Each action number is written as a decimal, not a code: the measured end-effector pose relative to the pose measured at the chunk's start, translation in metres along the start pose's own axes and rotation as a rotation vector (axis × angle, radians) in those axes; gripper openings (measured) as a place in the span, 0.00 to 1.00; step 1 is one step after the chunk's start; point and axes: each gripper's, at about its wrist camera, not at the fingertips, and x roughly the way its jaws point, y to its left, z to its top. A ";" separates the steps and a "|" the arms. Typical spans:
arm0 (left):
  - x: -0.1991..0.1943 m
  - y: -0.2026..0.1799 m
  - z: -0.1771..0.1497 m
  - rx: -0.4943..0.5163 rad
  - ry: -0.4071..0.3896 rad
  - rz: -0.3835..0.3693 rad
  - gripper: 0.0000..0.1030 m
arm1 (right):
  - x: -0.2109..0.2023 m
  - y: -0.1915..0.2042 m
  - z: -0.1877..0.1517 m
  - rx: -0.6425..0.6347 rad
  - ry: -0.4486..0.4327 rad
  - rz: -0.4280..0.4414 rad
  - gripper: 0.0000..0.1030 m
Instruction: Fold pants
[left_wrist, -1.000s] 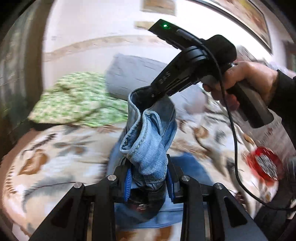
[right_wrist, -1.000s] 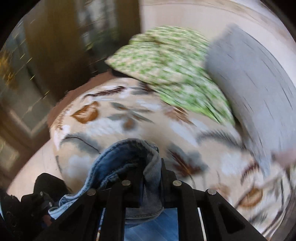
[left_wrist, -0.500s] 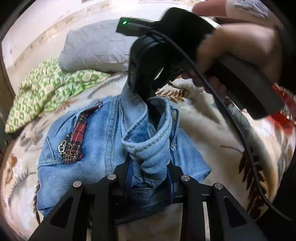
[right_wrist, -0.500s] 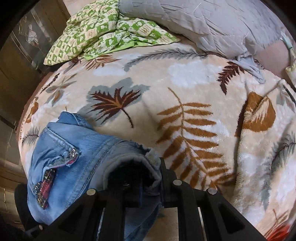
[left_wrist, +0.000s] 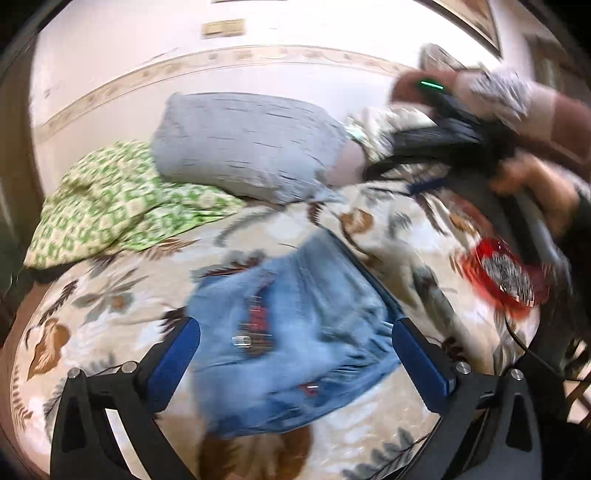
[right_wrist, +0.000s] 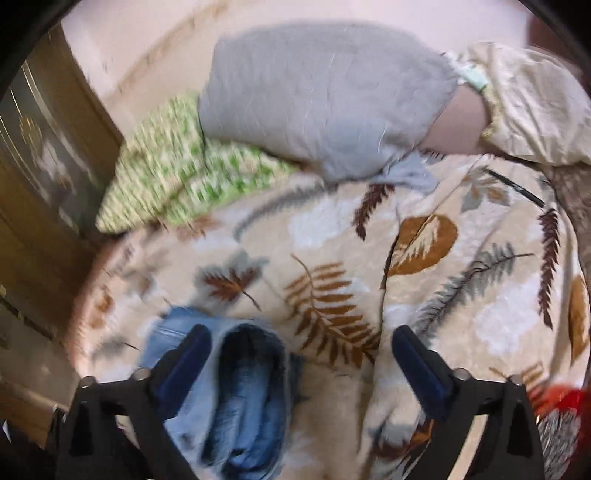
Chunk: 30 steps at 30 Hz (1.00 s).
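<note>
The blue denim pants (left_wrist: 291, 339) lie bunched on the leaf-patterned blanket (left_wrist: 110, 295), a red patch on their top face. My left gripper (left_wrist: 295, 354) is open and empty just above them, its blue pads wide apart. In the right wrist view the pants (right_wrist: 236, 387) lie at the lower left with a leg opening facing up. My right gripper (right_wrist: 301, 358) is open and empty above the blanket (right_wrist: 424, 277), its left pad at the denim's edge. The right gripper (left_wrist: 417, 188) also shows blurred at the upper right of the left wrist view.
A grey pillow (left_wrist: 251, 147) and a green patterned cloth (left_wrist: 110, 199) lie at the bed's far side against the wall. A red item (left_wrist: 506, 277) lies on the blanket at the right. A wooden door (right_wrist: 44, 184) stands to the left.
Both grippers have opened and let go of the denim. The pants have dropped onto the blanket. Both grippers have pulled back and up from them.
</note>
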 end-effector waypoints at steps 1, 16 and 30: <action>-0.004 0.014 0.004 -0.027 0.005 0.000 1.00 | -0.009 0.002 -0.004 0.017 -0.022 0.018 1.00; 0.049 0.109 -0.015 -0.306 0.163 -0.183 1.00 | 0.030 0.015 -0.105 0.205 0.137 0.161 1.00; 0.117 0.122 -0.038 -0.464 0.286 -0.254 1.00 | 0.075 0.032 -0.107 0.142 0.165 0.006 1.00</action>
